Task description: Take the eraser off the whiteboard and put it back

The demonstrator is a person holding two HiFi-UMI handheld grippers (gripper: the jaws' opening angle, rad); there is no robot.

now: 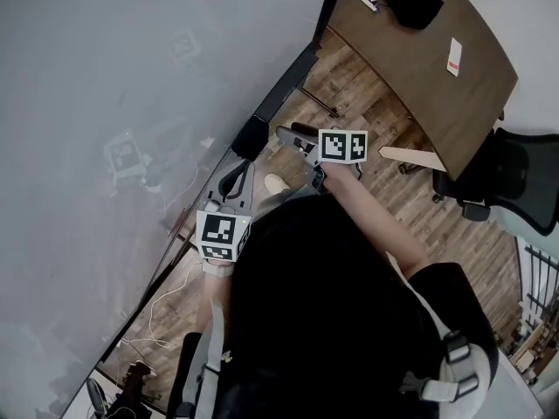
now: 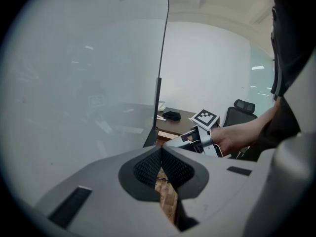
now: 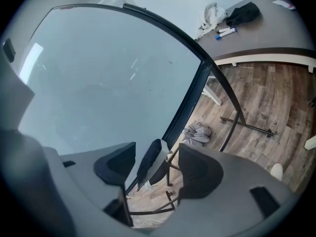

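With the right gripper point(image 1: 293, 137) gaping at the whiteboard's point(image 3: 98, 73) eraser point(image 3: 149, 163) and the left gripper point(image 2: 161, 168) pinched empty, an off-centre squeeze could knock the eraser loose.

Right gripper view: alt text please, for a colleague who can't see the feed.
The right gripper's jaws stand apart with the dark eraser framed between them, not yet gripped, where it sits against the whiteboard's dark edge. Behind are a wood floor and a desk with markers.
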